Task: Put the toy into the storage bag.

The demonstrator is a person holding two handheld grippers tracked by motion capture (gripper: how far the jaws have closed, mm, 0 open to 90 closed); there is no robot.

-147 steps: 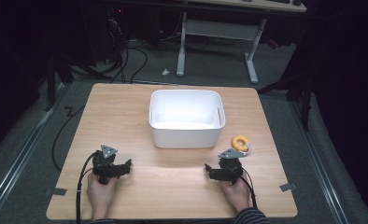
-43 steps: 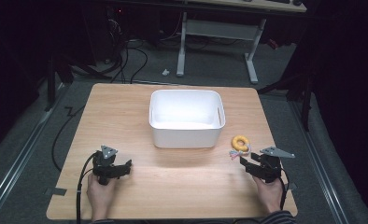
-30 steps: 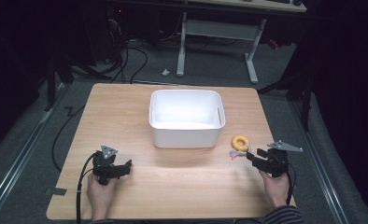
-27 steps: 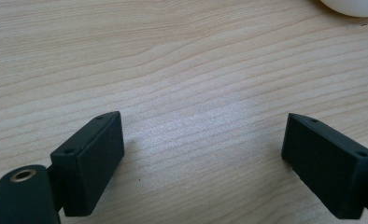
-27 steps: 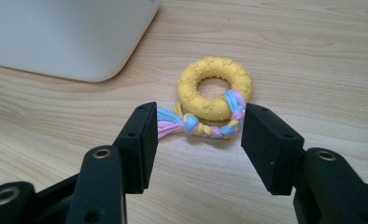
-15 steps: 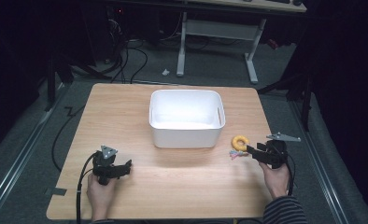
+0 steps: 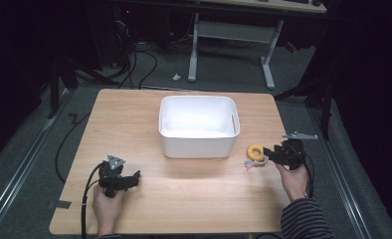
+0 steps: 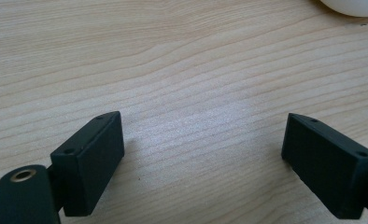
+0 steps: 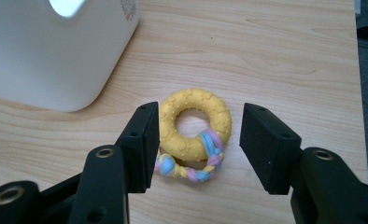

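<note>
Dim room. Grey carpet floor (image 7: 219, 69), black cables (image 7: 129, 62) trailing across it. White-legged desk (image 7: 263, 47) at the far side. Light wooden worktop (image 7: 134, 124), lit.

White tub (image 7: 198, 142), wooden table (image 7: 134, 114), floor cables (image 7: 134, 62)

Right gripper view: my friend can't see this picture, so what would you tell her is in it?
A yellow bumpy toy ring with a pink, blue and yellow braided rope tied to it lies on a wooden table, between the open black jaws of the right gripper. One jaw looks close to the ring; the other stands apart. A white plastic bin sits at the upper left.
</note>
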